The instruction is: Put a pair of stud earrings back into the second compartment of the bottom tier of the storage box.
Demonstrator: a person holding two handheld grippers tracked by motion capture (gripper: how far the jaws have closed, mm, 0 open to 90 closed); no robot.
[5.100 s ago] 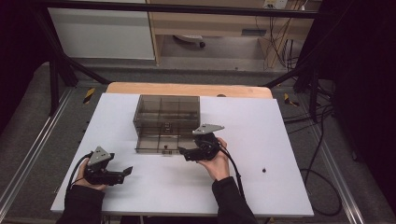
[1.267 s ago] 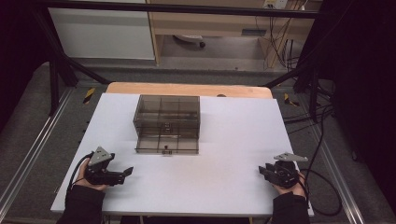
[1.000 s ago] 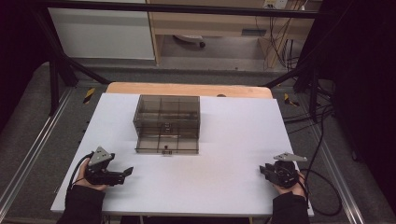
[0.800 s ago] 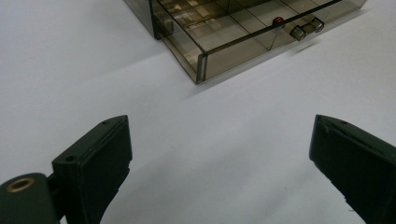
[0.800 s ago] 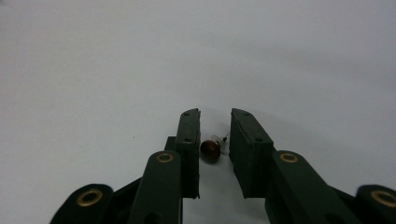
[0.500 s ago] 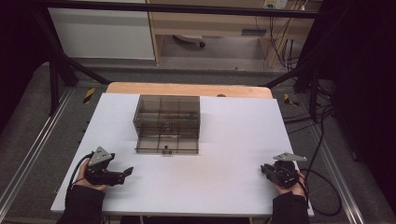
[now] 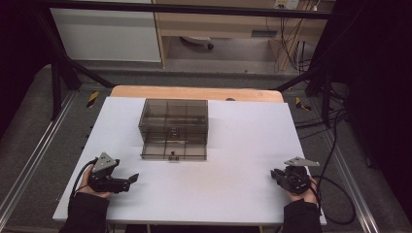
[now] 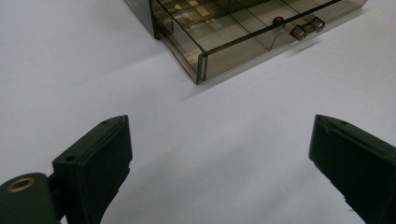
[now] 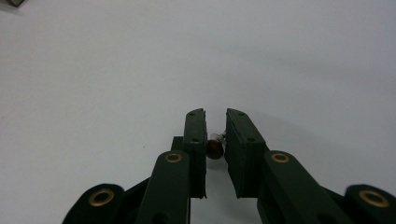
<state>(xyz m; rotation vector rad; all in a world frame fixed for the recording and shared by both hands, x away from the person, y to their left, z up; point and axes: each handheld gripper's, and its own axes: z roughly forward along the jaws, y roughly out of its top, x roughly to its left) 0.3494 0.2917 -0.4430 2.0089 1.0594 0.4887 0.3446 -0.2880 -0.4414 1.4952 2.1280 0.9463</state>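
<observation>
**Small bulb pinched at the table's near right corner**

The right gripper (image 9: 215, 140) has just been closing, and its matte black jaws now clamp a tiny bulb (image 9: 215, 148) between their flat pads. The bulb is a rounded, glossy brown bead with a clear, glassy tip. Its long axis seems to run along the jaws, clear end pointing away from the hand, though it is too small to be sure. In the high view this gripper (image 7: 276, 175) rests on the near right part of the table (image 7: 243, 145), a smooth, plain white sheet.

The left gripper (image 8: 219, 158) holds its blocky black jaws wide apart over bare table, with nothing between them. It sits at the near left (image 7: 132, 178).

Farther back, near the middle, stands a drawer box (image 7: 174, 128) of smoky see-through plastic, rectangular, split into compartments, with small clear knobs (image 8: 306, 29) on its front. The bulb lies well apart from it.
</observation>
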